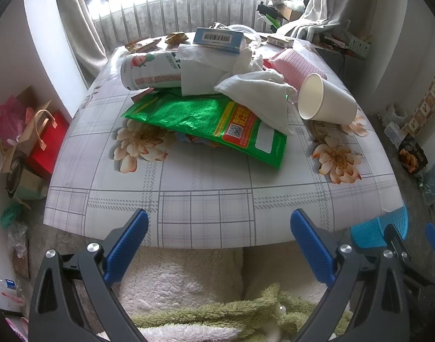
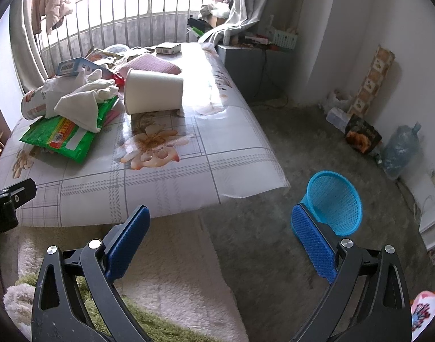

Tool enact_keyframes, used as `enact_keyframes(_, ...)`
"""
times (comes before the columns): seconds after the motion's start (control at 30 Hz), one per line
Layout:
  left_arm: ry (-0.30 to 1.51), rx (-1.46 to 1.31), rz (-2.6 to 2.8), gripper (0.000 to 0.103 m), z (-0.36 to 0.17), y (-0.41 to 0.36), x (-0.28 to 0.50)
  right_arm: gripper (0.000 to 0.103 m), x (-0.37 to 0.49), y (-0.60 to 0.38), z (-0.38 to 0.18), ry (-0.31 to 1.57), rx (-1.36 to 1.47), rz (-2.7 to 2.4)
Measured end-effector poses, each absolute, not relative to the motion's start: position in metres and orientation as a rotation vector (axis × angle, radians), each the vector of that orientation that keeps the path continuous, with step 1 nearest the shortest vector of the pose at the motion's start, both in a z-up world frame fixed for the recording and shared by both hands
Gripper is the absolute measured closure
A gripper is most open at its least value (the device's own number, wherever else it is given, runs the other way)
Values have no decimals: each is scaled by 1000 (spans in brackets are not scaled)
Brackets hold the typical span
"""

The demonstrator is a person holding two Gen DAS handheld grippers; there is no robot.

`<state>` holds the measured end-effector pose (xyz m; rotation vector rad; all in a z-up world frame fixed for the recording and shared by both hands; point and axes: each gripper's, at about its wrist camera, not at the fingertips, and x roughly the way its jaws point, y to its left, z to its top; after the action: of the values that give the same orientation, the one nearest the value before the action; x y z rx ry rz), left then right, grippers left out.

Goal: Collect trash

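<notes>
We hold both the left hand-held gripper [image 1: 218, 252] and the right hand-held gripper [image 2: 220, 240] wide open and empty before the bench's [image 1: 206, 213] near edge – the trash pile [image 1: 206, 91] lies toward its far-left corner, the blue basket [image 2: 335, 202] waits on the floor by its near-right corner.

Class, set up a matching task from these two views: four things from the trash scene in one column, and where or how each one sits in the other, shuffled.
Things:
1. white paper cup
2. blue mesh basket
3. green foil packet
4. blue barcode box

Places or states:
A. standing on the floor beside the table
B. on top of the pile
C. lying on its side on the tablecloth
D. flat under the white tissues

Pairs: 1-C, 2-A, 3-D, 4-B
</notes>
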<state>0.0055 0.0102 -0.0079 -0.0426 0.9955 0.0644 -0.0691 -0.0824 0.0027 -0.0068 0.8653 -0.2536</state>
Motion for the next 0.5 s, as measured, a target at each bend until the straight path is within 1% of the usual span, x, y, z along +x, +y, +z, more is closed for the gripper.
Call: enact_keyframes(0.5, 996, -40, 64, 6, -7, 10, 5, 8, -67, -82, 0, 875, 1, -241)
